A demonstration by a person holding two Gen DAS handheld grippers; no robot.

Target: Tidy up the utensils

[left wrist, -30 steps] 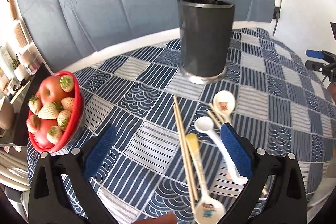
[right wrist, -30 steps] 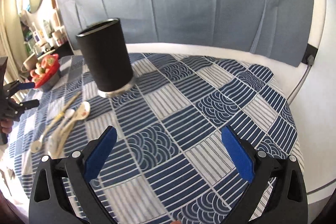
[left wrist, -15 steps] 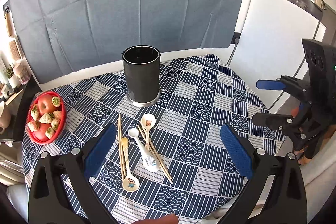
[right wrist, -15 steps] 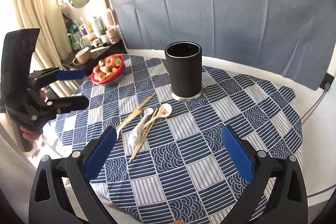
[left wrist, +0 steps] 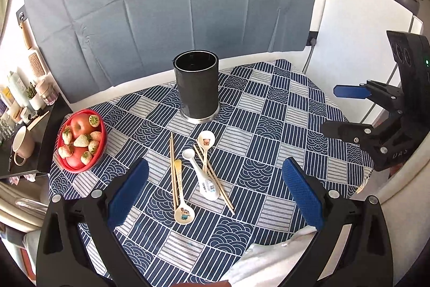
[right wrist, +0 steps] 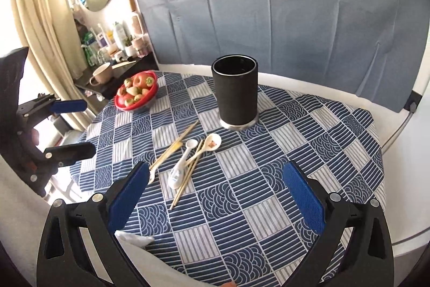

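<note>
Since half a second ago both views have drawn only slightly further back, so the table (left wrist: 282, 104) and its blue patterned cloth sit a little smaller and more squarely in frame; a second ago the cameras were close in over the cloth; the utensils themselves lie as they did. The left hand-held gripper (left wrist: 215, 192) hangs above the near edge of the table with its blue pads spread wide and nothing between them; the right hand-held gripper (right wrist: 215, 195) is the same, wide apart and empty. The utensils lie loose in the middle of the cloth, beyond and between the left pads: a pair of chopsticks (left wrist: 173, 168) on the left, a yellow-handled spoon (left wrist: 181, 195) just beside them, a white spoon (left wrist: 200, 174) with a label on its handle, a picture-bowl spoon (left wrist: 206, 141) further off, and a second pair of chopsticks (left wrist: 215, 179) crossing beneath or over the white spoon, which one I cannot quite tell. The black holder (left wrist: 197, 86) stands upright beyond them, toward the far side; a red fruit bowl (left wrist: 80, 143) sits at the left edge.
</note>
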